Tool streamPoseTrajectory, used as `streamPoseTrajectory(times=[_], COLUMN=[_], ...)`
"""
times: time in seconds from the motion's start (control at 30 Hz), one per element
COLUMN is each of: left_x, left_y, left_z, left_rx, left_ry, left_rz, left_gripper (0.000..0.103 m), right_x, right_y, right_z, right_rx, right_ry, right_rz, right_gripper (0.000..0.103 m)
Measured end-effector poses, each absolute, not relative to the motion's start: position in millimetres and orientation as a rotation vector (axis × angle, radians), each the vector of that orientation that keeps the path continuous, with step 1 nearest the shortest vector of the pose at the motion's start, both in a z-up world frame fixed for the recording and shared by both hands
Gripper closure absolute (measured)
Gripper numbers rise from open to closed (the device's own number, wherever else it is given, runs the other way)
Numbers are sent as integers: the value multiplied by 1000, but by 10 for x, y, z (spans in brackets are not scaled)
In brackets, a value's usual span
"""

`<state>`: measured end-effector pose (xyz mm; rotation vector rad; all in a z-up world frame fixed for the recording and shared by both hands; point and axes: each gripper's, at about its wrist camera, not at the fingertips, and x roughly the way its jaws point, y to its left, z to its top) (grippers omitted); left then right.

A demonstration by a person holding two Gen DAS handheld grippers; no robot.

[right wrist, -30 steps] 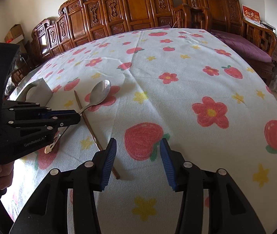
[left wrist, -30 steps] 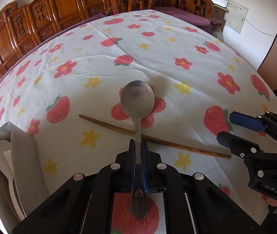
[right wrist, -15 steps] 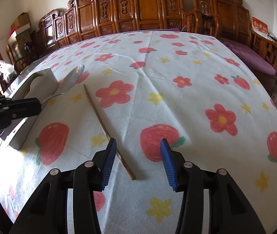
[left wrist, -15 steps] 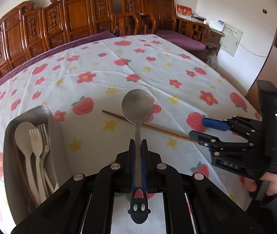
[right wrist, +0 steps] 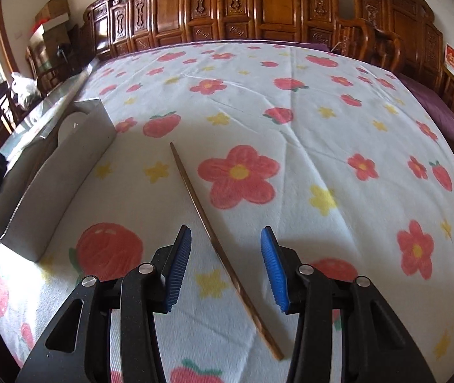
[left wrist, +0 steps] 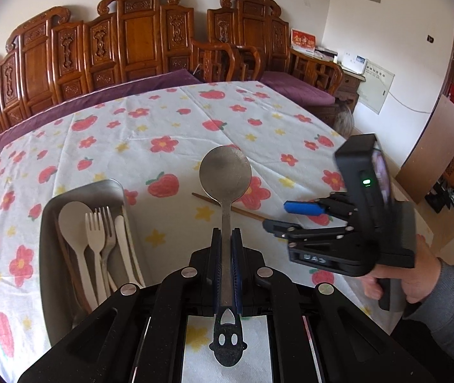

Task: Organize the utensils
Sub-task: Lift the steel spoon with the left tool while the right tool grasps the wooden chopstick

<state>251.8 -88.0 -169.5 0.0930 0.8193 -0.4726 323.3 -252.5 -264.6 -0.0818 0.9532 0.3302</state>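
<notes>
Left gripper point(left wrist: 226, 239) is clenching a metal spoon point(left wrist: 225, 175) by the handle; the spoon's long axis is running straight out along the fingers, bowl pointing forward and facing up, its decorated handle end sticking out behind the pads. The spoon is hanging clear above the flowered tablecloth point(left wrist: 163, 121), just right of a steel tray point(left wrist: 48, 210).

The tray is holding white plastic cutlery point(left wrist: 93, 239) and a metal fork, all lying lengthwise, heads toward the far end.

A single wooden chopstick point(right wrist: 214, 233) is lying flat on the cloth, long axis running diagonally, thin tip pointing away toward the tray's far corner, thick end nearest the right wrist camera.

Right gripper point(right wrist: 225, 268) is tilting down over the chopstick, blue pads point(right wrist: 179, 268) straddling its near half, not touching it; jaws are released and have just been narrowing. A hand point(left wrist: 415, 274) in a grey sleeve point(left wrist: 450, 306) is gripping its handle.
</notes>
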Motion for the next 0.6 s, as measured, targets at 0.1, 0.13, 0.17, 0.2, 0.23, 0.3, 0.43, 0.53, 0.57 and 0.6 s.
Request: streamPoseTrajectory(times=[0.1,0.13,0.17,0.2,0.23,0.3,0.43,0.53,0.57,0.6], left_x=[2497,2496,2495,2494,2492,2485,2480,2451,2446,2436], left_y=[-809,-781,-765,-742,-726,-689,-594,-517,-492,-460], left_z=[-1627,-1602,-1587,-1567,-1553,-1525,-1470,-1431,-1421,-1406], left_rx=[83,78,76,74,73,71,65,60,58,55], left_ry=[802,796,793,788,783,778,765,756,755,752], left_rz=[-466,-463,-461,-457,-453,-447,-423,-406,-401,-395], left_gripper=[97,97,97,97,97,97,97,97,97,97], right_x=[3309,3329,3337,3331,3326,3287,3168,3071,3033,3007], right_y=[-2415,-2387,-2371,-2364,-2361,-2359,-2364,-2373,-2378,-2382], right_z=[-2654,-2653,-2652,-2652,-2647,-2646,-2635,-2632,-2627,-2626], right_rx=[-141,-161,-176,-188,-195,-213,-221,-224,-222,-219], right_ry=[965,970,974,976,980,983,998,1006,1010,1013], right_rz=[338,338,339,338,346,353,382,398,401,402], right_gripper=[66,68,71,74,79,89,96,97,97,97])
